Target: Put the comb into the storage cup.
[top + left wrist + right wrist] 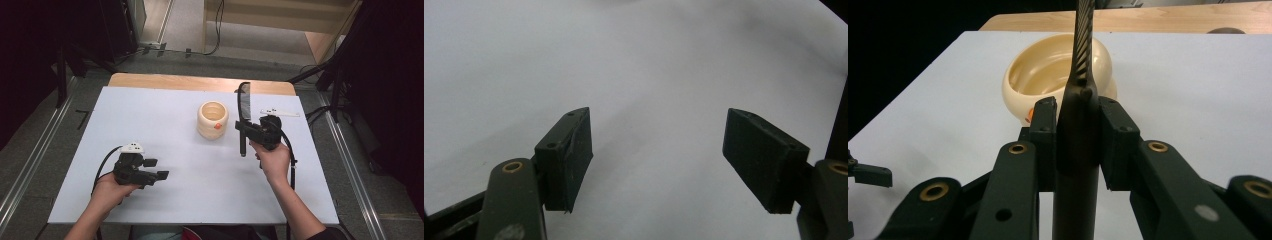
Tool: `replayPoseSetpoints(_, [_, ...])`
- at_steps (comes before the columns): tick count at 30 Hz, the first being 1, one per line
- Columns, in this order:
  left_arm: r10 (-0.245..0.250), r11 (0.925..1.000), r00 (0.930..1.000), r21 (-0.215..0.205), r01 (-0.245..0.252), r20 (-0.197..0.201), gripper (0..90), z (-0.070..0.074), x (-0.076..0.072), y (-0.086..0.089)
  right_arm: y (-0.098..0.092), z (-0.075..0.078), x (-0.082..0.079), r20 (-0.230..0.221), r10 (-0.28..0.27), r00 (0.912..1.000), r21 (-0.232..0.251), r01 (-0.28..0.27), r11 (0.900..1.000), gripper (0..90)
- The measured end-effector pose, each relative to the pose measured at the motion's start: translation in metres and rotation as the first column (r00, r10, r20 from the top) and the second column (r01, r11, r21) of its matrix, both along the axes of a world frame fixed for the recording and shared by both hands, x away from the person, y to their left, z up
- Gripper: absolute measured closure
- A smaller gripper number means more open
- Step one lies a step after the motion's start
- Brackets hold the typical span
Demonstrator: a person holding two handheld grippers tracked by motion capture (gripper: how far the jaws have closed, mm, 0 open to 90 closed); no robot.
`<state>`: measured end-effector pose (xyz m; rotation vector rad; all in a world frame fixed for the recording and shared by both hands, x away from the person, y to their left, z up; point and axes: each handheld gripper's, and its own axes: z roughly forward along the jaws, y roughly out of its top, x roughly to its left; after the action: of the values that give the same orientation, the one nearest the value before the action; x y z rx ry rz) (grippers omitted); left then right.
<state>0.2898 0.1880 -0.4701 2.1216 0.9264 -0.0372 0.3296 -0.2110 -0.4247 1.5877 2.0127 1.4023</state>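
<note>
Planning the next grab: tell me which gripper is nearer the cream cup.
Right. The right gripper sits just beside the cream cup; the left gripper is farther off.

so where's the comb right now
The black comb is clamped by its handle in the right gripper on the right side of the high view, just right of the cream bowl.

We see a glossy, smooth cream bowl (1058,75), a matt black comb (1079,130) with ridged teeth, matt black fingers (1115,140), and a matt white desk (150,130) edged in wood.
</note>
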Motion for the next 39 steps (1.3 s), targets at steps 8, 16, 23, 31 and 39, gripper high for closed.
replayPoseSetpoints(8, [0.003, 1.0000, 1.0000, -0.001, -0.003, -0.003, 28.7, -0.001, 0.001, -0.001, 0.006, 0.003, 0.009, -0.006, 0.009, 0.9999, -0.003, -0.009, 1.000, 70.0])
replayPoseSetpoints(16, [0.011, 0.9999, 0.9999, -0.007, -0.011, -0.002, 28.6, -0.001, 0.002, 0.001, 0.008, 0.010, 0.017, -0.001, 0.011, 0.9999, 0.002, -0.011, 1.000, 70.0])
replayPoseSetpoints(23, [0.009, 0.9999, 1.0000, -0.006, -0.009, -0.005, 28.6, -0.001, 0.002, 0.002, 0.011, 0.018, 0.025, 0.000, 0.010, 0.9999, 0.009, -0.010, 1.000, 70.0])
replayPoseSetpoints(31, [0.011, 0.9999, 0.9999, -0.008, -0.011, -0.004, 28.6, -0.002, 0.003, 0.002, 0.018, 0.028, 0.034, 0.010, 0.014, 0.9999, 0.017, -0.014, 1.000, 70.1])
replayPoseSetpoints(39, [0.015, 0.9998, 0.9999, -0.012, -0.015, -0.004, 28.6, -0.001, 0.004, 0.003, 0.021, 0.037, 0.043, 0.019, 0.009, 0.9998, 0.013, -0.009, 1.000, 70.0])
